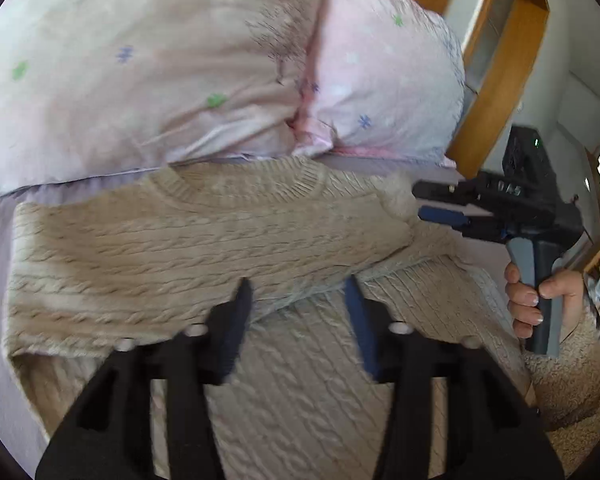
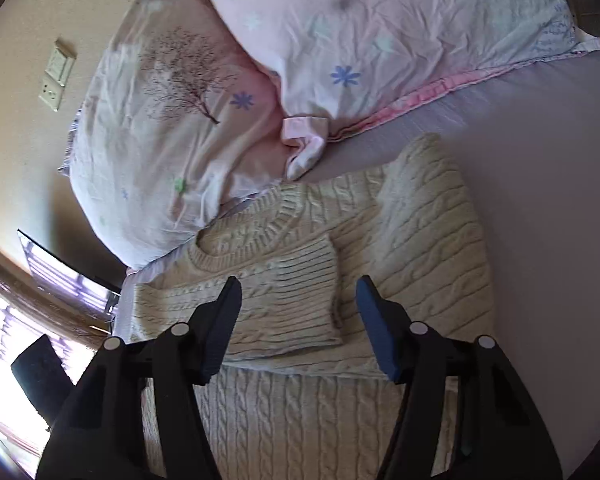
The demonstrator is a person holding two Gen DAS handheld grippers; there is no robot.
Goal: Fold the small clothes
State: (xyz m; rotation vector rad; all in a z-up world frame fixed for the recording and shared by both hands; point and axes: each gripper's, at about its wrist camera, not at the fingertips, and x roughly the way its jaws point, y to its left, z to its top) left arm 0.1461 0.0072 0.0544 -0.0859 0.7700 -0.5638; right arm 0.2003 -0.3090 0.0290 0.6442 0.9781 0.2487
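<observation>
The cream cable-knit sweater (image 2: 380, 240) lies on the bed (image 2: 540, 160) below the pillows (image 2: 220, 100), collar toward upper left, both sleeves folded across the chest. Both tools, left tool (image 1: 300, 300) and right tool (image 2: 296, 304), hover spread, holding nothing, directly over its lower body.

The left gripper (image 1: 298, 286) hovers with its jaws spread wide apart. The right gripper (image 2: 298, 286) is likewise agape, gripped by its handle in the right hand (image 1: 540, 300) at right.
</observation>
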